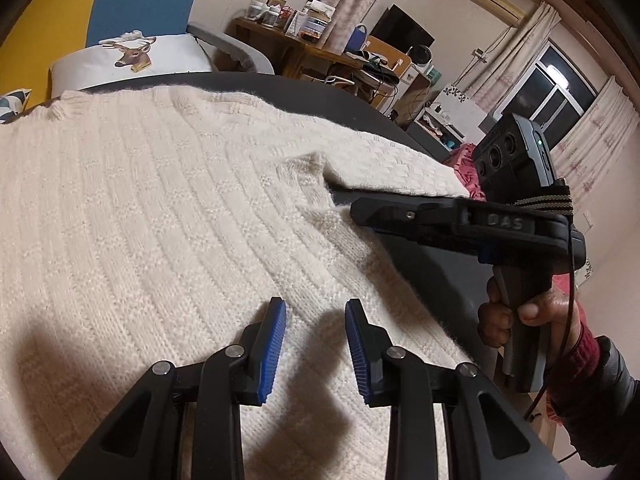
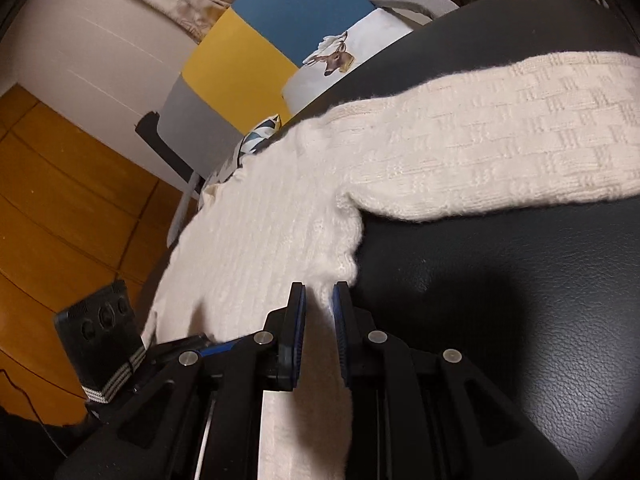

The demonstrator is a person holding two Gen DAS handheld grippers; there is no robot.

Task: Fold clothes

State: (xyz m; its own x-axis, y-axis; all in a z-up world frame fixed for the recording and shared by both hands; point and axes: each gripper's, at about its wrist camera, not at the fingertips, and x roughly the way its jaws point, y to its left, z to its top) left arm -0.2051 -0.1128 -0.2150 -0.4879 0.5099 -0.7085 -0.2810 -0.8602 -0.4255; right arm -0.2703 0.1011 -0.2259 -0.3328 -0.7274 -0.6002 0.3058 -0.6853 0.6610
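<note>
A cream knit sweater (image 1: pixel 160 200) lies spread flat on a dark leather-like table (image 2: pixel 520 300). One sleeve (image 2: pixel 500 140) stretches out sideways across the table. My left gripper (image 1: pixel 316 312) hovers open just over the sweater's body, with nothing between its blue pads. In the left wrist view my right gripper (image 1: pixel 360 212), held by a hand (image 1: pixel 520 312), reaches in from the right at the sweater's side edge below the armpit. Its own view shows the right gripper (image 2: pixel 319 292) with fingers close together, shut on that cream edge. The left gripper's camera block (image 2: pixel 100 320) shows at lower left.
A white pillow with a deer print (image 1: pixel 132 54) lies beyond the table's far edge, with a yellow, blue and grey chair back (image 2: pixel 240 60) behind it. A cluttered wooden desk (image 1: pixel 304 40) stands further back. Red fabric (image 1: pixel 466 160) lies past the sleeve. Wooden floor (image 2: pixel 60 200) is at the left.
</note>
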